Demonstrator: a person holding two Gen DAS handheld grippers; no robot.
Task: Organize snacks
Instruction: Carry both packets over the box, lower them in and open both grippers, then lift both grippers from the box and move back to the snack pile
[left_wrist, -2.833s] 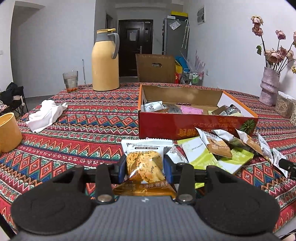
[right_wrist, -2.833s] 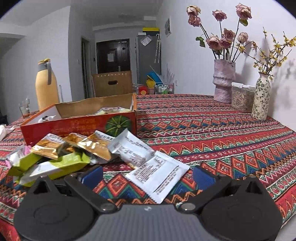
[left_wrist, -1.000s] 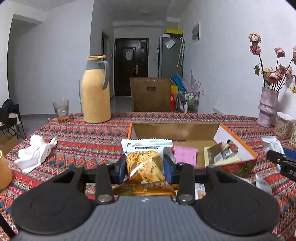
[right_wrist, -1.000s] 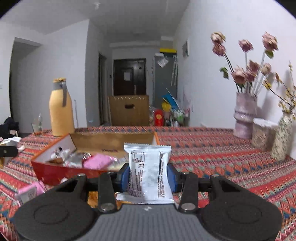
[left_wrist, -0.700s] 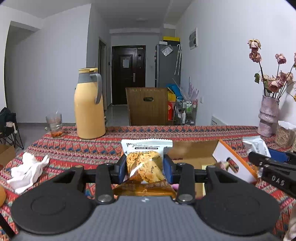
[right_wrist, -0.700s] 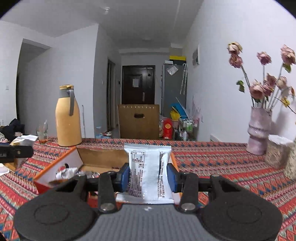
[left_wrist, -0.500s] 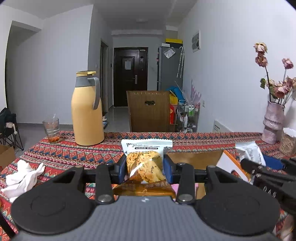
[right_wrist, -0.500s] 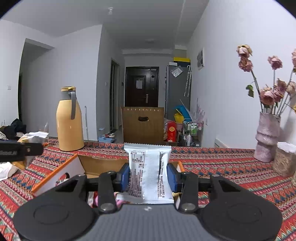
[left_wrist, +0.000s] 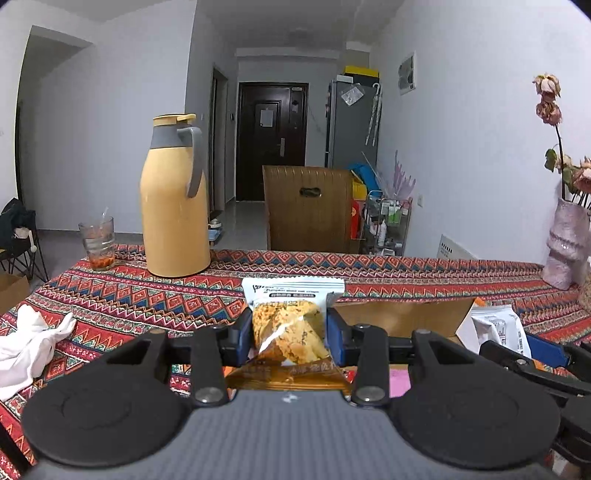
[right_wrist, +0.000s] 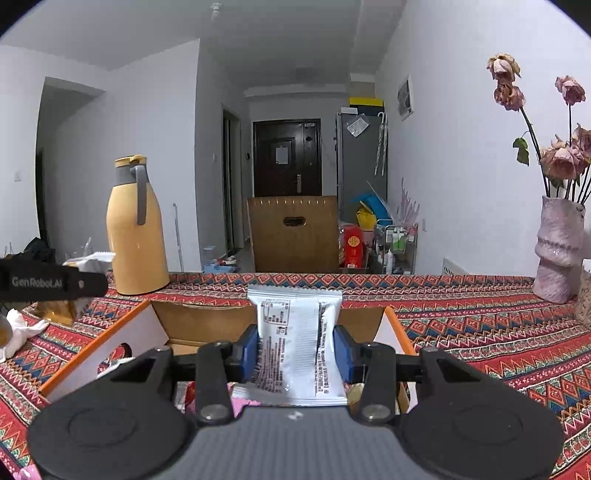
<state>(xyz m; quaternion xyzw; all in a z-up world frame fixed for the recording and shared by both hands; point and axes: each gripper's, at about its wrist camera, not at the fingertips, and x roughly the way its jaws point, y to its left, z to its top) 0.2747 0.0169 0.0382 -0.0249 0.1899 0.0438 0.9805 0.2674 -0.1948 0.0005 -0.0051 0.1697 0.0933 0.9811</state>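
Note:
My left gripper (left_wrist: 290, 334) is shut on a clear-fronted cracker packet (left_wrist: 288, 332) with a white top strip, held upright. Just past it lies the open cardboard snack box (left_wrist: 399, 319), with a pink packet (left_wrist: 400, 382) showing low inside. My right gripper (right_wrist: 295, 349) is shut on a white snack packet (right_wrist: 295, 343) with printed text, held over the same box (right_wrist: 199, 325). In the left wrist view the right gripper (left_wrist: 517, 343) and its white packet (left_wrist: 496, 326) sit at the right. The left gripper's finger (right_wrist: 55, 282) shows at the left edge of the right wrist view.
A yellow thermos jug (left_wrist: 175, 206) and a glass (left_wrist: 98, 240) stand at the table's far left. A crumpled white cloth (left_wrist: 27, 339) lies at the left. A pink vase with dried roses (right_wrist: 557, 251) stands at the far right. A brown chair back (left_wrist: 308, 208) rises beyond the table.
Both grippers moved forward over the box with their packets; the box's interior has slid below the views, and the thermos and far table edge look nearer.

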